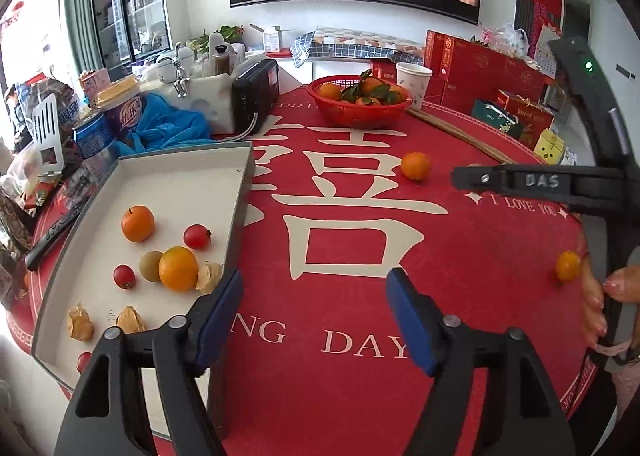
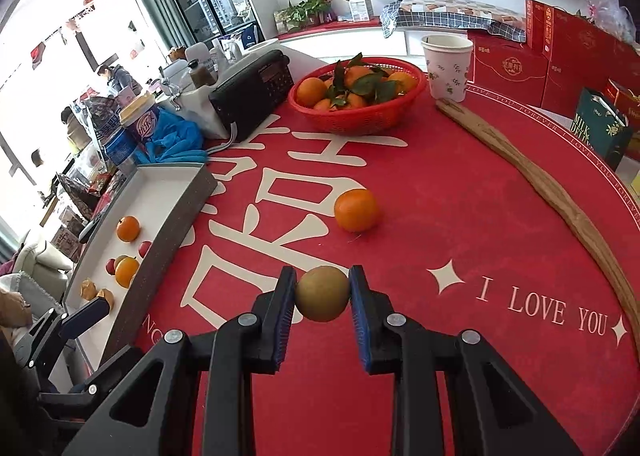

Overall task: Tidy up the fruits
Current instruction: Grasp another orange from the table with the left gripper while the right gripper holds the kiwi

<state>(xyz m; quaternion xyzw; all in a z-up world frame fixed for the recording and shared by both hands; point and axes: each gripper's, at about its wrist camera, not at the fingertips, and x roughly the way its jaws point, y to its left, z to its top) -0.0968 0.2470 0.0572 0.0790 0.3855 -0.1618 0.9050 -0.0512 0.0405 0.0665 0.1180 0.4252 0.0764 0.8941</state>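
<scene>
A shallow white box tray (image 1: pixel 168 184) (image 2: pixel 160 192) lies at the left of the red tablecloth. It holds oranges (image 1: pixel 178 269), cherry tomatoes (image 1: pixel 197 236), a greenish-brown fruit (image 1: pixel 151 266) and papery husked fruits (image 1: pixel 130 320). My left gripper (image 1: pixel 314 304) stands open beside the tray's right wall with nothing between its blue pads. My right gripper (image 2: pixel 322 298) is shut on a greenish-brown round fruit (image 2: pixel 322 298) above the cloth. A loose orange (image 1: pixel 415 165) (image 2: pixel 356 210) lies mid-table. A small orange fruit (image 1: pixel 568 265) lies by the hand at the right.
A red basket of leafy oranges (image 1: pixel 360 98) (image 2: pixel 356 94) stands at the back, with a paper cup (image 2: pixel 447 66) and a long wooden stick (image 2: pixel 532 180) to its right. A black radio (image 2: pixel 256 90), blue cloth, cans and red gift boxes (image 2: pixel 560 52) crowd the table's edges.
</scene>
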